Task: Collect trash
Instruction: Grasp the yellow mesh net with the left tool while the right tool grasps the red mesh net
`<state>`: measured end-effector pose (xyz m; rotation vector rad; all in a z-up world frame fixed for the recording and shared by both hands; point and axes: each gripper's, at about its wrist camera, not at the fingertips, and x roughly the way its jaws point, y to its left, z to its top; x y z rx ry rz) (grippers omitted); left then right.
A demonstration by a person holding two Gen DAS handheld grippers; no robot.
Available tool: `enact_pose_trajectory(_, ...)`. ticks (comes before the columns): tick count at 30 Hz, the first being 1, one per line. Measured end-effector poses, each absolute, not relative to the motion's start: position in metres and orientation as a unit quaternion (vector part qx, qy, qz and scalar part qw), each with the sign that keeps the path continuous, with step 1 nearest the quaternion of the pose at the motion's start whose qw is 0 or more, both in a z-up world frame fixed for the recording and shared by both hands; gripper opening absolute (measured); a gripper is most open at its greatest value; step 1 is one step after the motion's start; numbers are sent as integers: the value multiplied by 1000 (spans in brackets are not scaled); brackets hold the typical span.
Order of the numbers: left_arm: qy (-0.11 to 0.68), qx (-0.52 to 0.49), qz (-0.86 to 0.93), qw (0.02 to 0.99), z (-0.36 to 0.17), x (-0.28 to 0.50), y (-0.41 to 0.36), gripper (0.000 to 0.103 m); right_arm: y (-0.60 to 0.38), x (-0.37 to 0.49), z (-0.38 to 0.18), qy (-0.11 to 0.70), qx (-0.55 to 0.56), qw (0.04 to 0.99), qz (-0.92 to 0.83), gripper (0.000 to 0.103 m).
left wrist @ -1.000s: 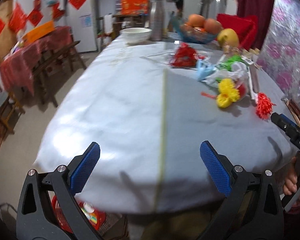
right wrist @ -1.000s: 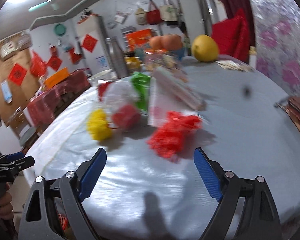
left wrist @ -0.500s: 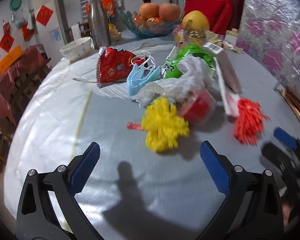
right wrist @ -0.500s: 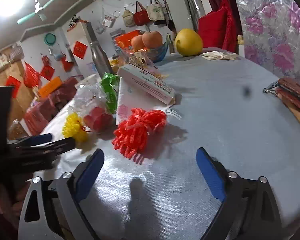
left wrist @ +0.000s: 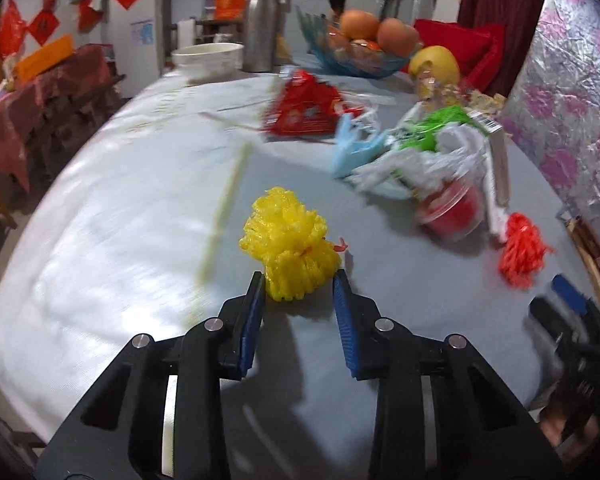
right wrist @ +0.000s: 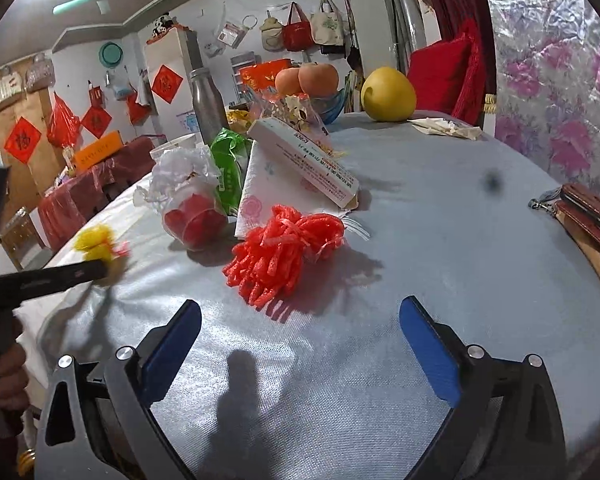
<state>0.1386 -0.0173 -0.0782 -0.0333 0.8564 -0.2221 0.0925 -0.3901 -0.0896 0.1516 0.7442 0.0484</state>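
Worktop (left wrist: 100, 240) under grey cloth, litter heaped toward far right side, so both tongs come in low from near edge.

Left tongs (left wrist: 299, 280) closing on yellow mesh ball (left wrist: 288, 248); ball sits between pads, looks pinched at near end, probably first pickup.

Right tongs (right wrist: 300, 320) spread wide, nothing between, parked just short of red mesh ball (right wrist: 284, 252), likely next grab.

Mesh bundle (left wrist: 288, 240) lay on table (left wrist: 100, 216), near edge, between closing jaws of left gripper (left wrist: 300, 284). Second mesh bundle (right wrist: 284, 252) lay ahead of right gripper (right wrist: 300, 320), apart from it. Cup (right wrist: 194, 220) sat between bundles. Carton (right wrist: 304, 160) and fruit bowl (left wrist: 360, 60) were placed behind.
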Motion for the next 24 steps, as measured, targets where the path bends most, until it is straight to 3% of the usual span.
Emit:
enact_pose_trajectory(7, 401, -20, -100, 911, -81, 129, -4, 39, -391, 91, -91, 359, 80, 930, 21, 98)
enact_pose_trajectory(9, 398, -17, -99, 912, -81, 130, -5, 47, -397, 92, -89, 359, 105, 927, 26, 98)
enact_pose_trajectory(11, 395, -16, -92, 914, -81, 131, -6, 66, -402, 98, -87, 362, 127, 923, 31, 95)
enact_pose_trajectory(13, 389, -14, -83, 917, -79, 133, -7, 69, -405, 106, -87, 368, 137, 919, 31, 87)
enact_pose_trajectory(18, 386, -14, -75, 919, -76, 142, -7, 67, -401, 128, -87, 387, 161, 906, 60, 58)
enact_pose_trajectory(22, 389, -13, -84, 917, -76, 143, -7, 36, -394, 133, -91, 400, 152, 901, 70, 28)
enact_pose_trajectory(24, 381, -17, -87, 920, -72, 137, -4, 36, -395, 130, -92, 395, 157, 902, 71, 25)
